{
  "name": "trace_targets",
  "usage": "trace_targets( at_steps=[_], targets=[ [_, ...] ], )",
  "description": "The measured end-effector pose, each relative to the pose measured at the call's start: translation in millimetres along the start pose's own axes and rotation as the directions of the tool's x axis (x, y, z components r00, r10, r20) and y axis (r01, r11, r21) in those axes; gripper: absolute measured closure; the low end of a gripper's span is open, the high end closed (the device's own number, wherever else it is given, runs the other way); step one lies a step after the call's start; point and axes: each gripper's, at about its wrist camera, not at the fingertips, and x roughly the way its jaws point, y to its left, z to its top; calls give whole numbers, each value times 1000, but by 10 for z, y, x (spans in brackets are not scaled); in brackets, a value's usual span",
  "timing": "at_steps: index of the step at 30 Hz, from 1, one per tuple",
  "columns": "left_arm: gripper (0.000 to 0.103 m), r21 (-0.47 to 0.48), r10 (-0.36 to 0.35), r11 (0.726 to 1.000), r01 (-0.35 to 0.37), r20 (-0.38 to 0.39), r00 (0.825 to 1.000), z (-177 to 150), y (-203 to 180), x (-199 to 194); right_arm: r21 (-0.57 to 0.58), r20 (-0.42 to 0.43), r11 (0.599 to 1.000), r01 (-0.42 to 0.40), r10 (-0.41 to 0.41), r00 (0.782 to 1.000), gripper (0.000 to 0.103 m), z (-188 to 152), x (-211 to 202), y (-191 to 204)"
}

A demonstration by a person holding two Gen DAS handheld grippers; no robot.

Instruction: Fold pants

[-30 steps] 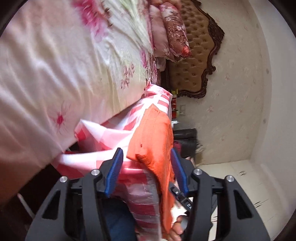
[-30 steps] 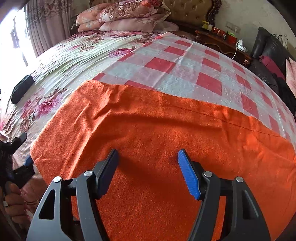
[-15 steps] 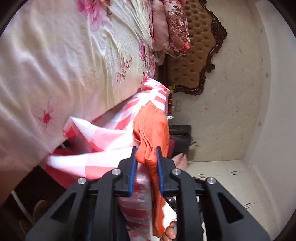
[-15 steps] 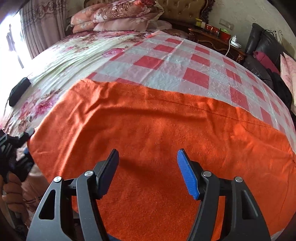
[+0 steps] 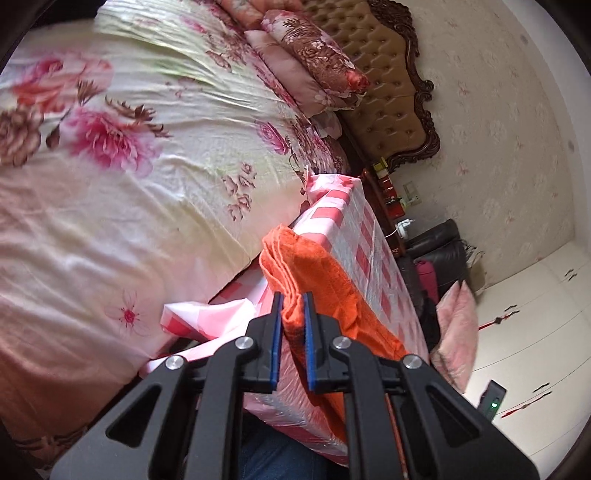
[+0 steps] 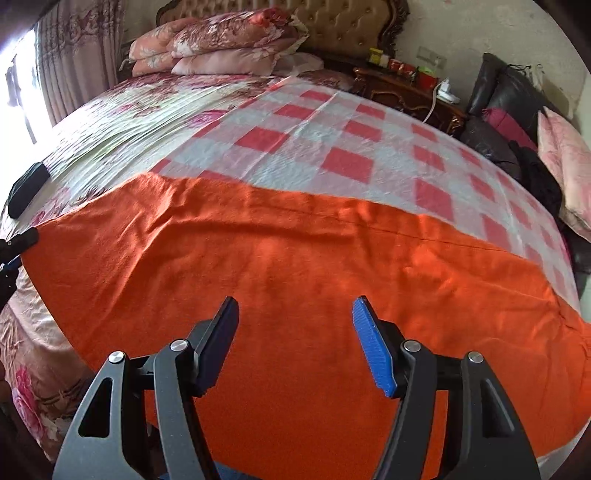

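One orange pants (image 6: pixel 295 295), one checked sheet (image 6: pixel 332 147), two hand-held grippers, three stacked pillows (image 6: pixel 221 40).

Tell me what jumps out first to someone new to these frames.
The orange pants dominate, spread flat across the near end of the bed over a red-and-white checked sheet. The left gripper is clamped on a bunched edge of them, while the right gripper hovers open above the fabric. Floral pillows are stacked at the headboard.

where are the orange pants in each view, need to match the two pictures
Left wrist: orange pants at lower centre, their bunched edge pinched between the left gripper fingers.
Right wrist: pants spread across the lower half, under the open right gripper.
Shared landmark: the tufted headboard.
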Motion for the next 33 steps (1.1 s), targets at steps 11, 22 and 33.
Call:
trace_targets(
  at_steps=[11, 22, 33],
  targets=[
    [93, 85, 159, 984, -158, 2, 987, -16, -328, -6, 91, -38, 995, 38, -35, 999, 39, -240, 1, -525],
    [79, -47, 265, 963, -266, -29, 964, -4, 104, 50, 135, -44, 991, -4, 11, 999, 27, -435, 148, -666],
    [76, 734, 277, 657, -173, -21, 961, -655, -1645, 946, 125, -18, 992, 0, 2, 1000, 27, -473, 132, -659]
  ],
)
